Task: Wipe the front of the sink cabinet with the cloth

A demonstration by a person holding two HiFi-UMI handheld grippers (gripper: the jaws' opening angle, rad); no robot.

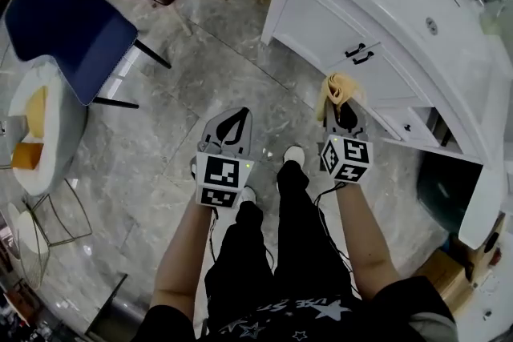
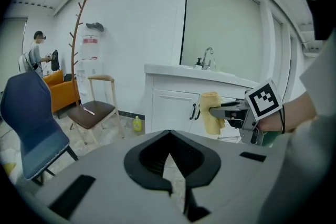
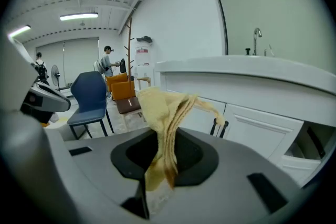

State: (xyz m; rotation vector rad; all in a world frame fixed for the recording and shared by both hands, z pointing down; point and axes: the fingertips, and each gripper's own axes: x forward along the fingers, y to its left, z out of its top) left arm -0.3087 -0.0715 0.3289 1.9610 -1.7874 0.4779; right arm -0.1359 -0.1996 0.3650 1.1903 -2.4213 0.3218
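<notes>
Both forearms (image 1: 186, 248) extended forward and down, side by side. Left tool (image 1: 237, 116) pressed together, empty, over grey marble floor (image 1: 168, 100). Right tool (image 3: 160, 165) pinching folded yellow cloth (image 3: 165, 113), bunched above tips, just beside white sink cabinet front (image 1: 317, 16), near black door handles (image 1: 359, 54); contact not discernible.

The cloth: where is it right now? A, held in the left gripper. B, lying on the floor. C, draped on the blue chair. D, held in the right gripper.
D: the yellow cloth is pinched in the right gripper, which points at the cabinet.
</notes>
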